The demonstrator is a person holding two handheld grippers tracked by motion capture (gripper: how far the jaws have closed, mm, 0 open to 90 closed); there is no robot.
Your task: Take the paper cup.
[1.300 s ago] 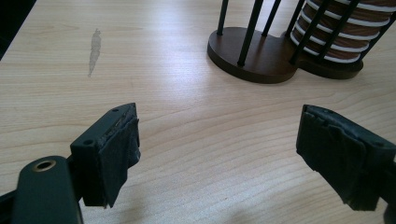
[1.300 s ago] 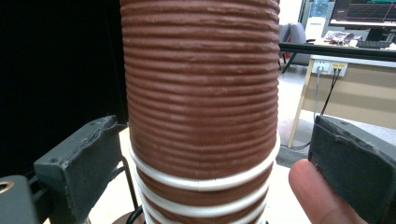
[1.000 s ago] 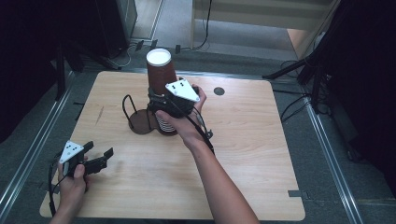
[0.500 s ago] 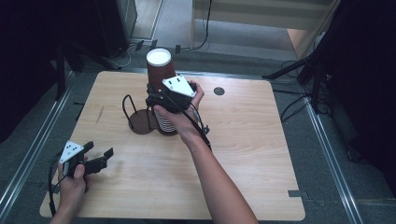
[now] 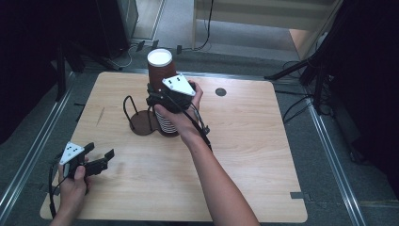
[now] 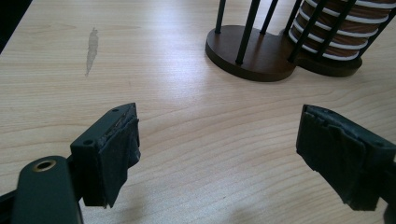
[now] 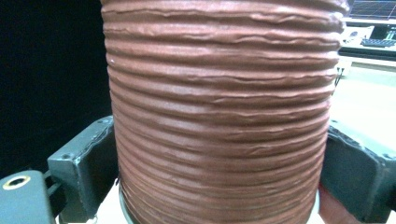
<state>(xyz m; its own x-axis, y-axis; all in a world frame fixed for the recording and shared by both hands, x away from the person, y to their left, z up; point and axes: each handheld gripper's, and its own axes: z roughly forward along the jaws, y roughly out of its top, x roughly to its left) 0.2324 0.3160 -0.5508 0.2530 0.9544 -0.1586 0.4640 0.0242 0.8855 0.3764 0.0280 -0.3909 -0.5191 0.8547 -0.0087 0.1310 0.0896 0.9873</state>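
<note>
My right gripper (image 5: 157, 96) pinches the ribbed brown paper cup (image 7: 219, 112) atop the stack. My left gripper (image 6: 224, 154) rests spread over the light wooden table (image 5: 254, 141).

Right claw (image 5: 157, 101) with gripped brown cup (image 5: 159, 70) shifted slightly left over stack.

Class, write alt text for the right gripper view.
A ribbed brown paper cup fills the frame, clamped between the right gripper's two black jaws, one pressing each side. Dark background lies left; a pale surface shows right.
</note>
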